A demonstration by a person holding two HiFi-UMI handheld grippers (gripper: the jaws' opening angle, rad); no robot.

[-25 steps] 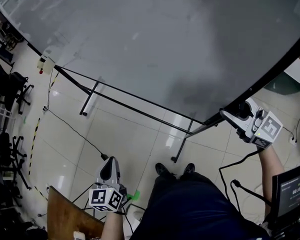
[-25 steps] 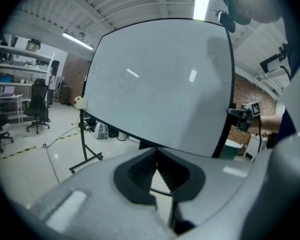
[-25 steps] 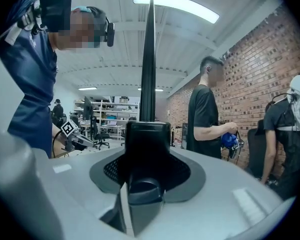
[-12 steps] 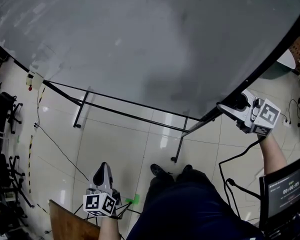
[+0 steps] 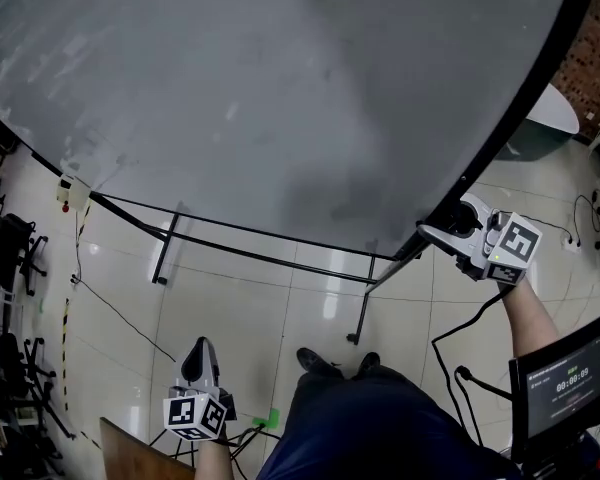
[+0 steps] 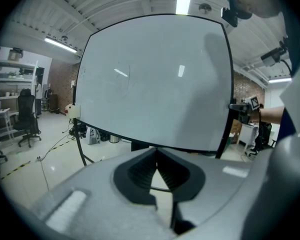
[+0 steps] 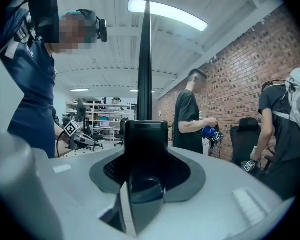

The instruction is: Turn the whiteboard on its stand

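Whiteboard [image 5: 280, 98] edge clamped in right gripper [image 5: 432, 235] jaws; left gripper [image 5: 202, 348] jaws together, well apart.

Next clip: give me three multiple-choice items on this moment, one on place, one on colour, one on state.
1. Where is the right claw clamped? A the black frame edge of the large pale whiteboard; B the stand's foot; C a floor cable.
2. What colour is that frame? A red; B black; C yellow.
3. How is the left claw? A clamped on the board; B wide open; C shut, empty.
1A: the frame edge sits between its jaws. 2B: a black rim bounds the board. 3C: its jaws meet on nothing.
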